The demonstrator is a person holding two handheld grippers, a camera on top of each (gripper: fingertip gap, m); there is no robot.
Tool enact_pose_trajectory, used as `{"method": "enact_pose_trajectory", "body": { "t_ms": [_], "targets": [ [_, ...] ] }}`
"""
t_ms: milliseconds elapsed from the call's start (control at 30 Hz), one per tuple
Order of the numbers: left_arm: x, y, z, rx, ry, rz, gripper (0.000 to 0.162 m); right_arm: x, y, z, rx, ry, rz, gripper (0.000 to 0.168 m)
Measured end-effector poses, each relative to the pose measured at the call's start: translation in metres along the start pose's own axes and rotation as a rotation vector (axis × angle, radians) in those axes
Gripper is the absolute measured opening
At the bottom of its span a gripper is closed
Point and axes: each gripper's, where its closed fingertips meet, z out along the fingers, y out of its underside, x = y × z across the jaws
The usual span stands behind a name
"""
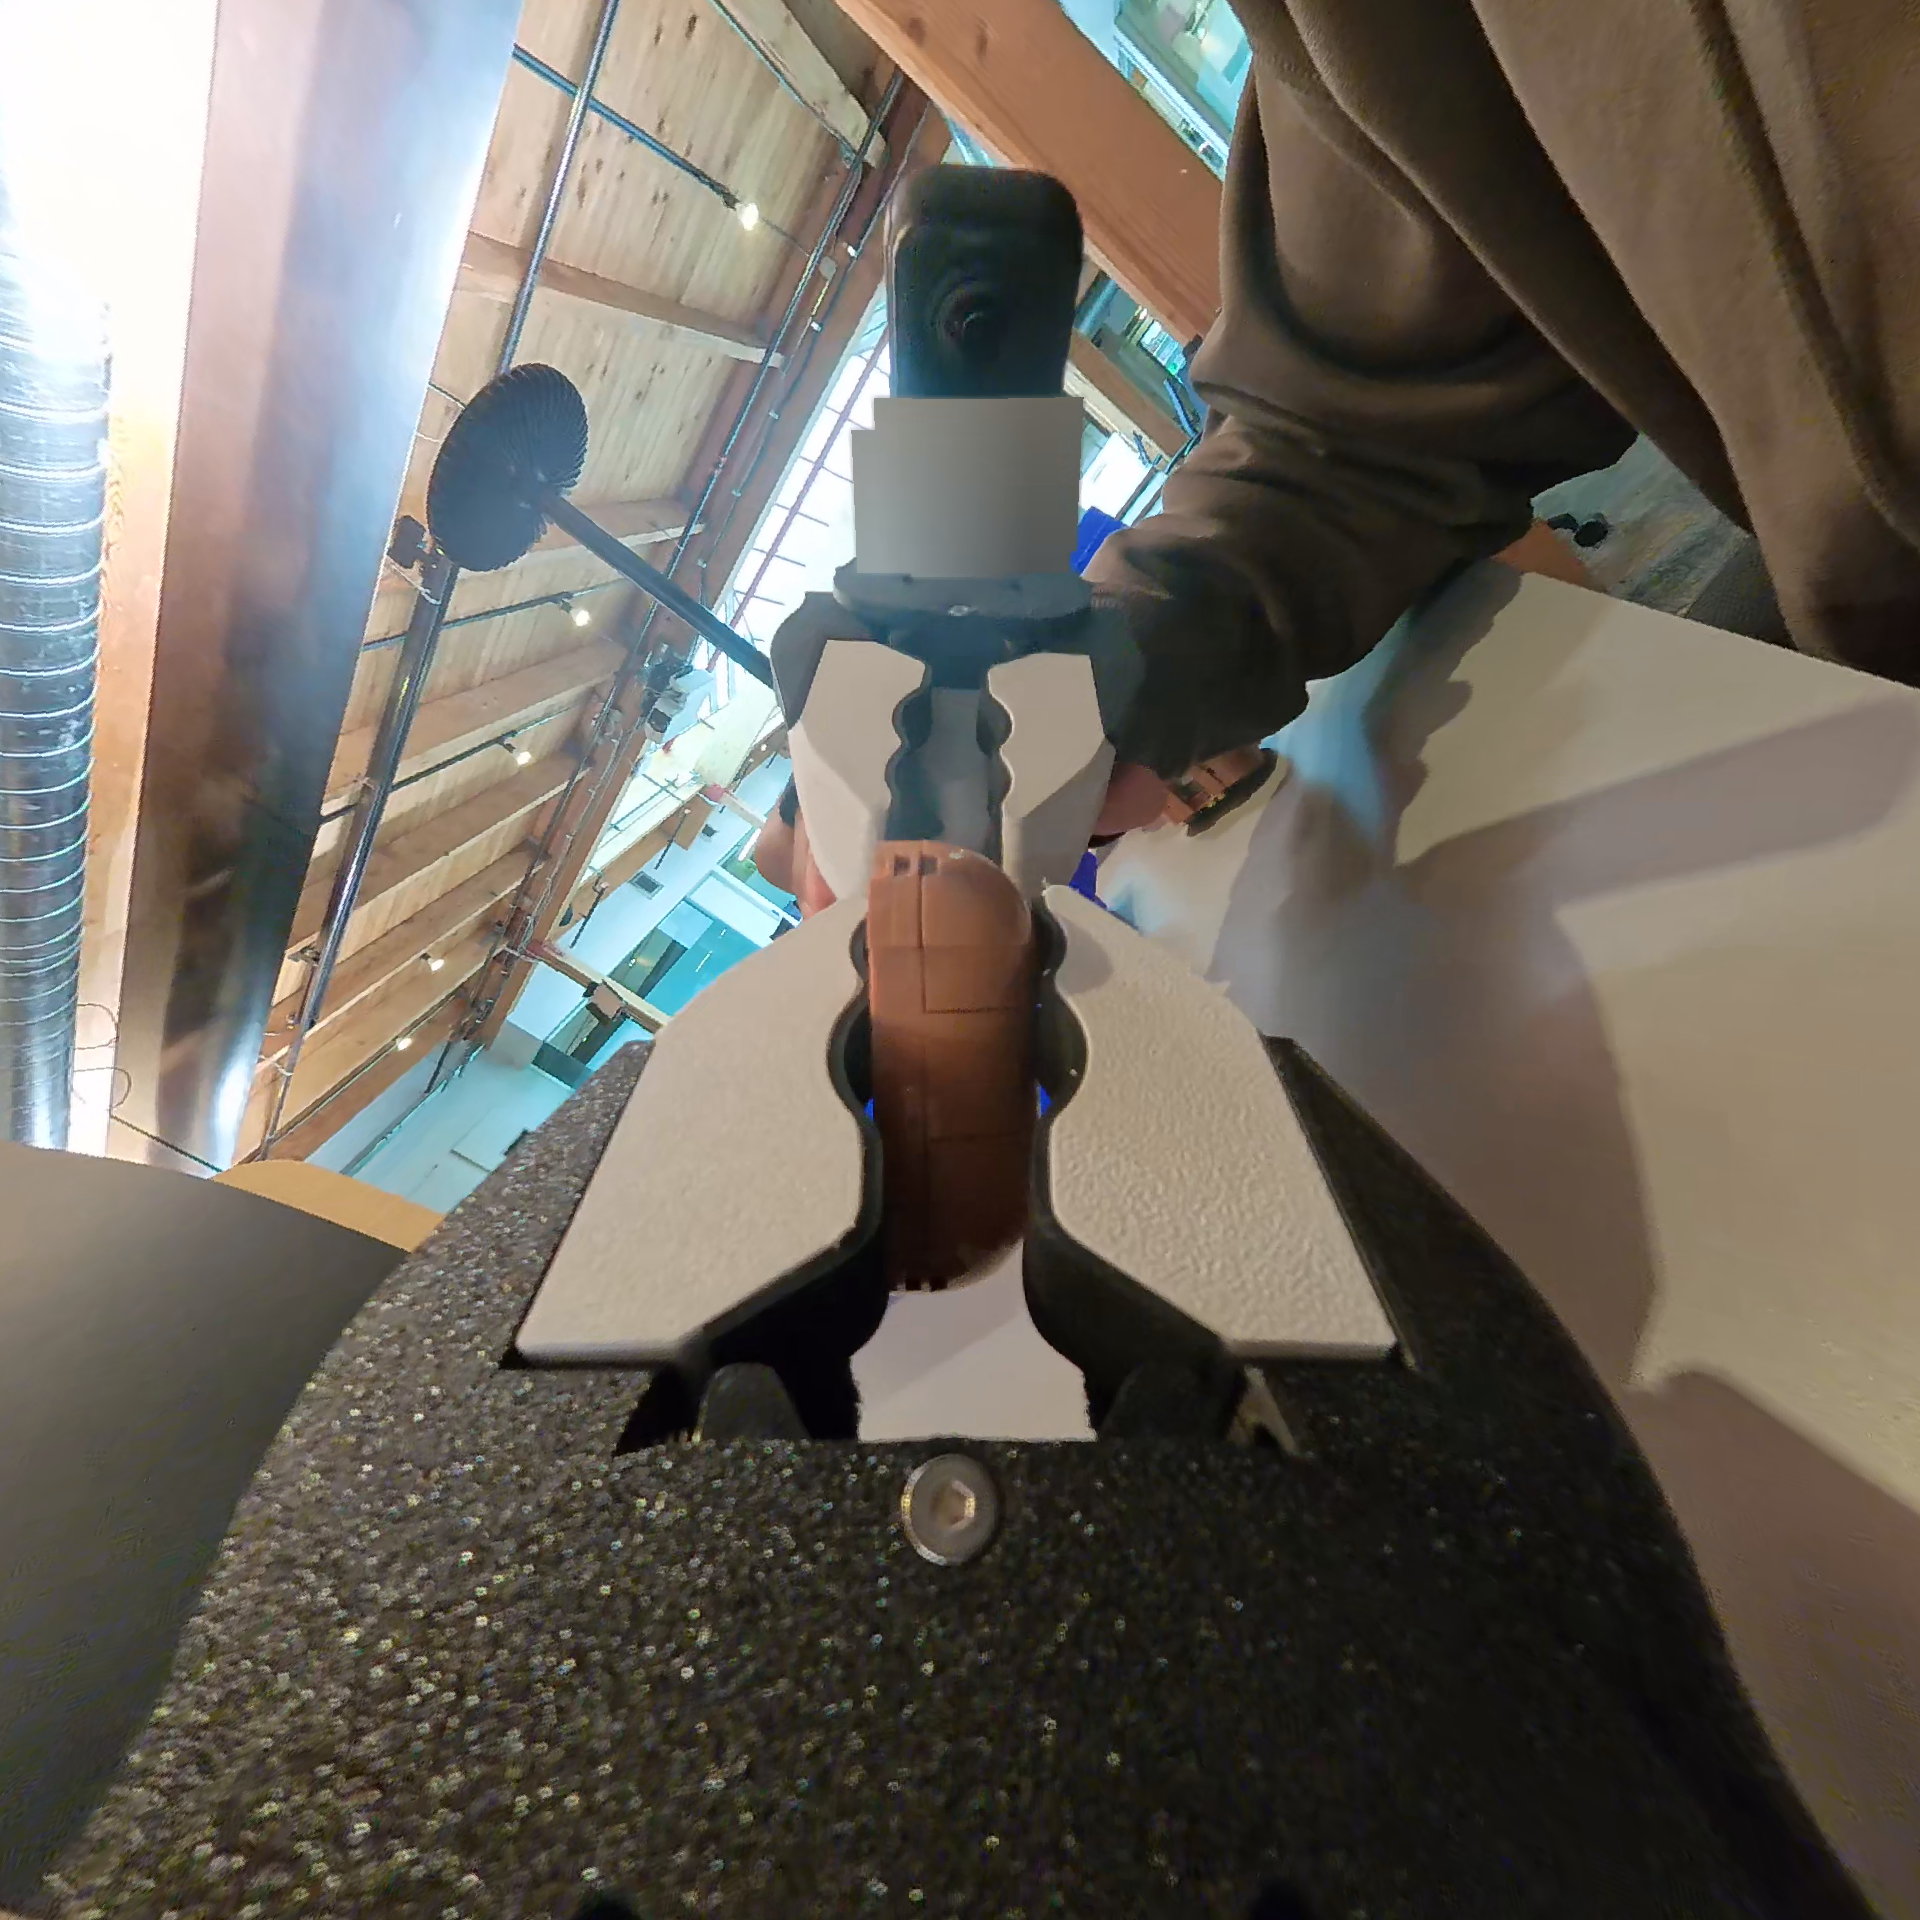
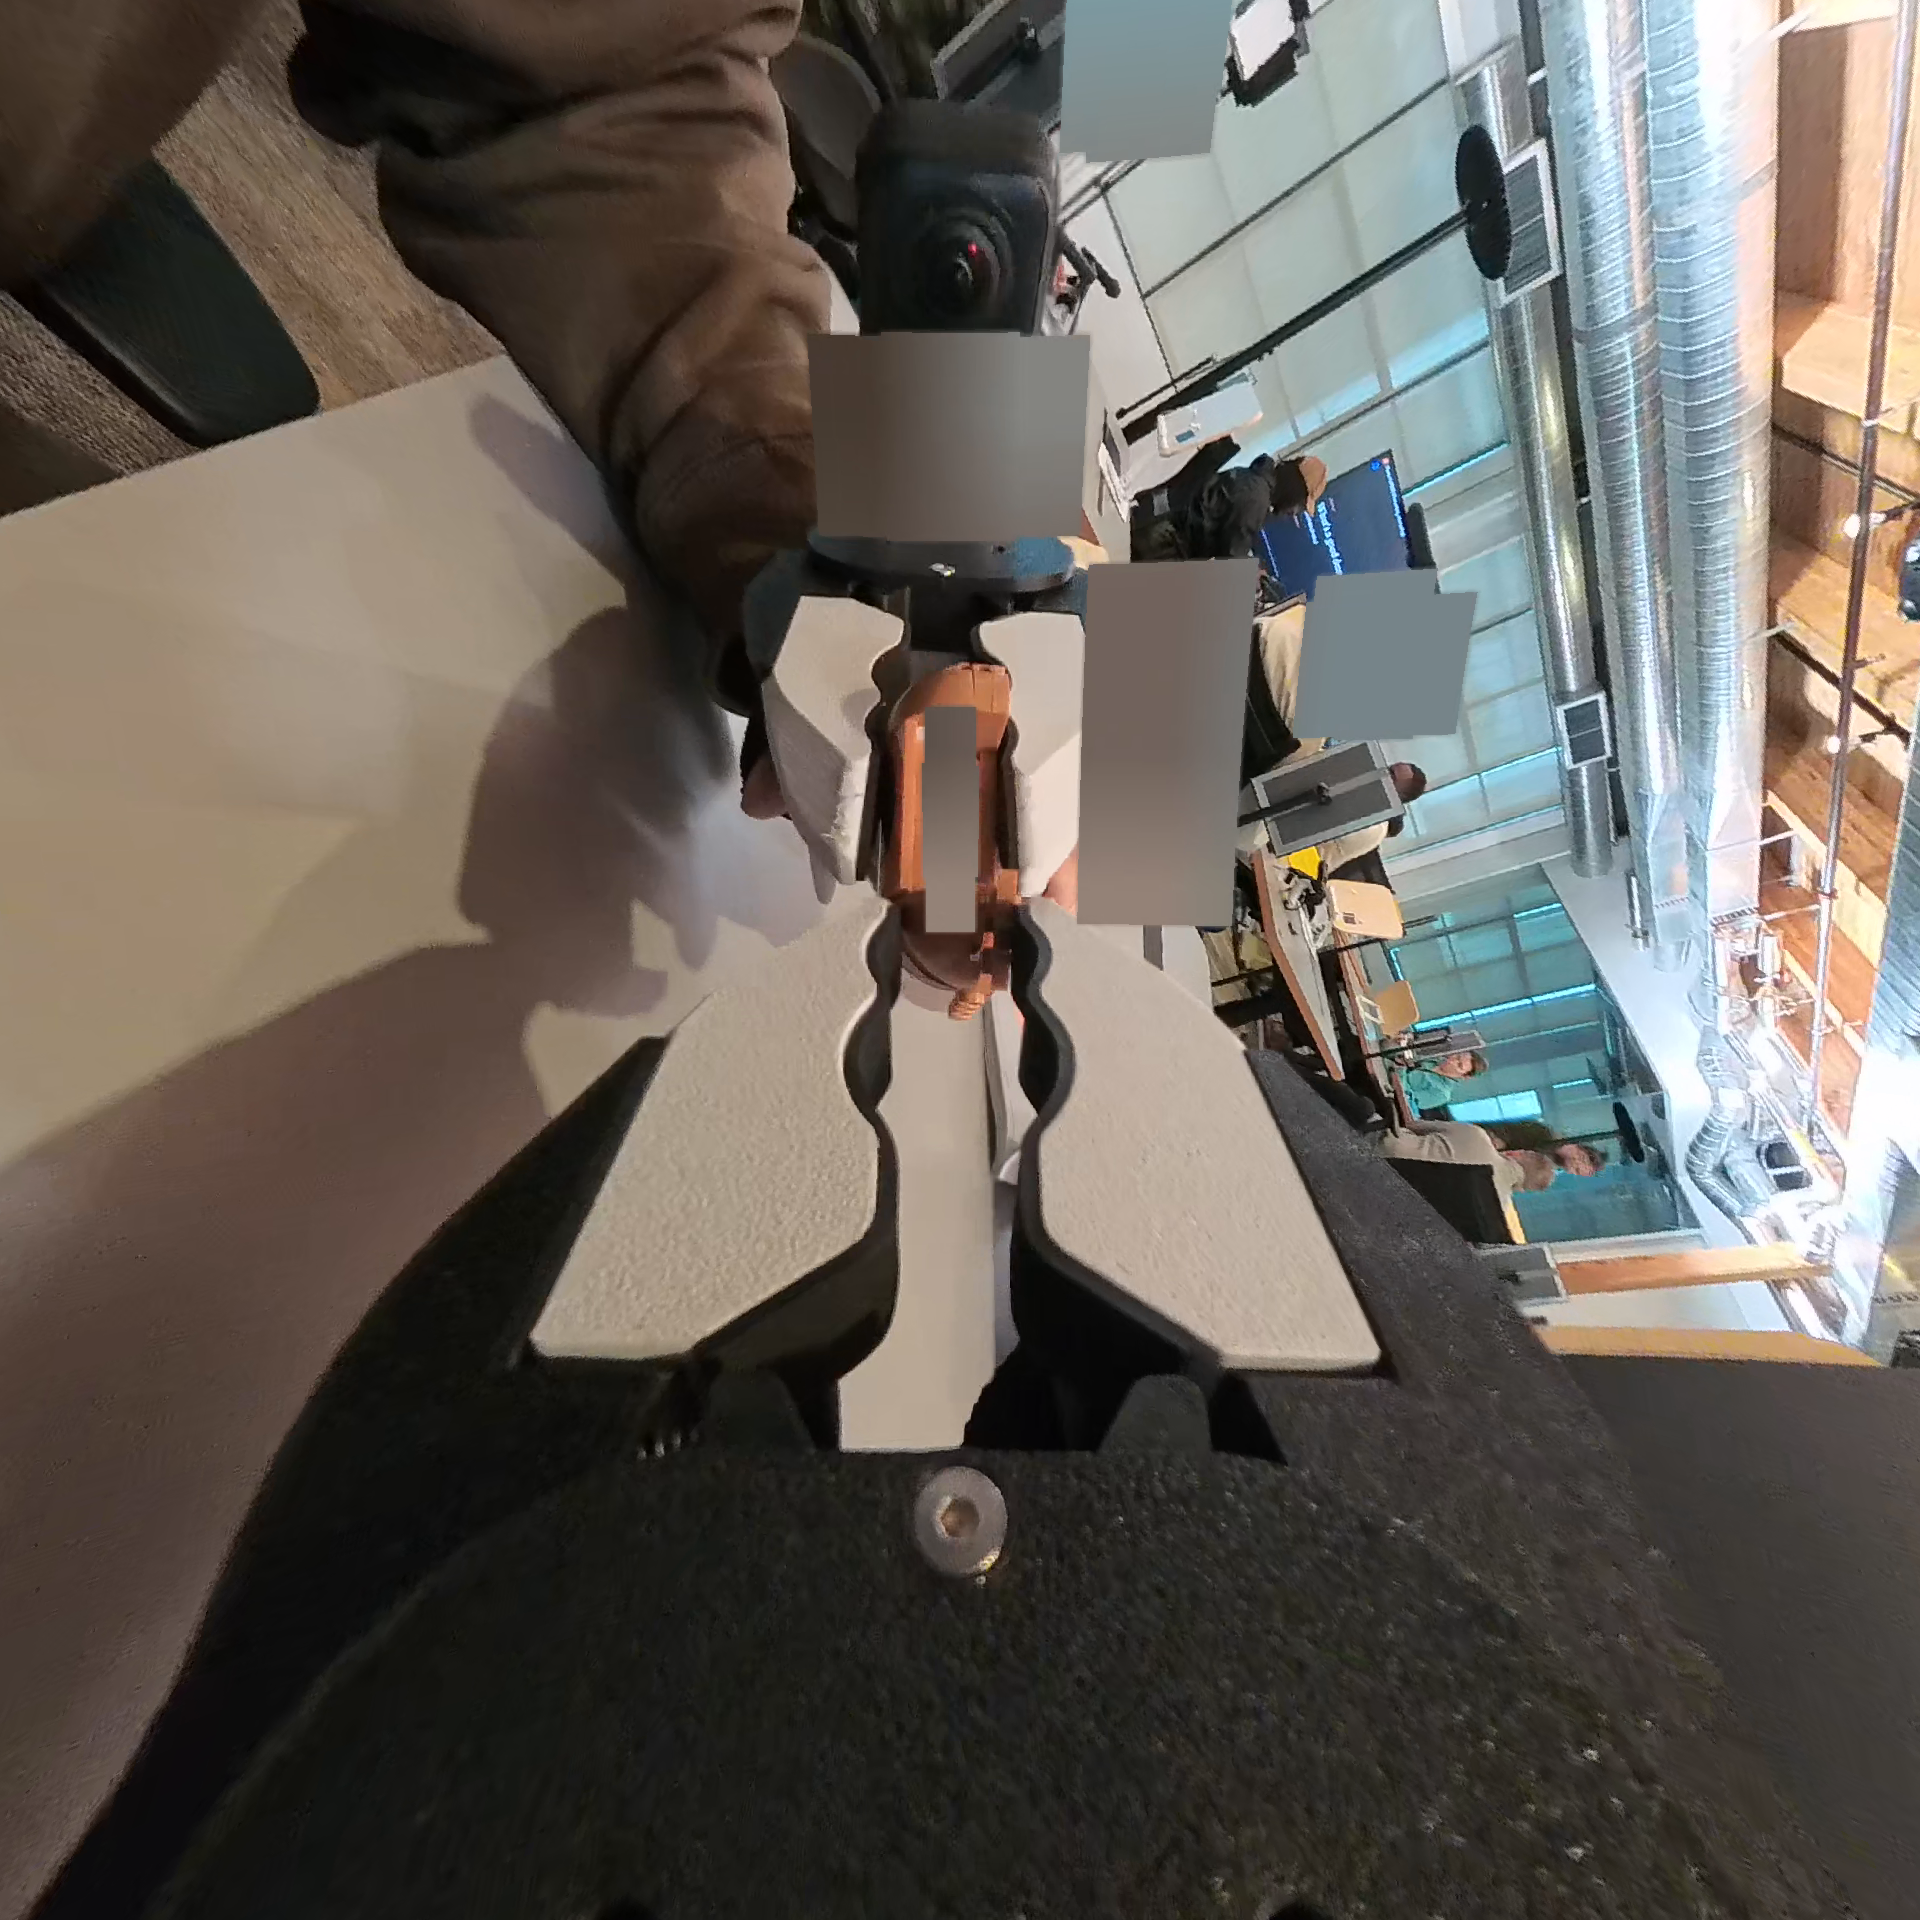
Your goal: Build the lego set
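Observation:
A brown lego assembly (image 1: 951, 1091) with a rounded side sits between the fingers of my left gripper (image 1: 951, 914), which is shut on it and holds it above the white table (image 1: 1558, 831). My right gripper (image 1: 945, 831) faces the left one tip to tip, its narrow jaws at the assembly's far end. In the right wrist view the right gripper (image 2: 956, 925) closes around the near end of the assembly (image 2: 904, 810). The left gripper (image 2: 940, 883) holds the assembly behind it. A small ridged orange part (image 2: 966, 1003) sticks out at that end.
A person's brown sleeves (image 1: 1351, 582) (image 2: 623, 312) reach in behind each far gripper. The white table (image 2: 260, 675) lies below and to the side, with its edge near a black chair (image 2: 177, 301). Other people sit at desks (image 2: 1455, 1164) far in the background. Both grippers' tips are close together, under 4 cm apart.

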Motion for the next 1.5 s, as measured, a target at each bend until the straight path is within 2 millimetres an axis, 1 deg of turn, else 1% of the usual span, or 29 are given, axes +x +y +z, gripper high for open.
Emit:
{"method": "enact_pose_trajectory", "body": {
  "t_ms": [300, 433, 600, 700, 1067, 1500],
  "targets": [
    [0.008, -0.011, -0.002, 0.066, 0.048, 0.030, 0.026, -0.008, -0.010, 0.000, 0.090, -0.102, 0.076, 0.019],
    [0.007, -0.015, -0.003, 0.069, 0.044, 0.059, 0.026, -0.006, -0.014, 0.000, 0.101, -0.089, 0.062, 0.019],
    [0.007, -0.018, -0.003, 0.077, 0.045, 0.070, 0.026, -0.006, -0.013, 0.000, 0.065, -0.051, -0.020, 0.019],
    [0.008, -0.020, -0.002, 0.083, 0.048, 0.079, 0.026, -0.007, -0.014, 0.000, 0.060, -0.047, -0.038, 0.019],
    [0.010, -0.030, -0.001, 0.115, 0.058, 0.100, 0.026, -0.008, -0.023, -0.004, 0.100, -0.074, -0.018, 0.019],
    [0.009, -0.044, 0.000, 0.194, 0.055, 0.031, 0.026, -0.007, -0.036, -0.008, 0.152, -0.101, 0.034, 0.018]
  ]
}}
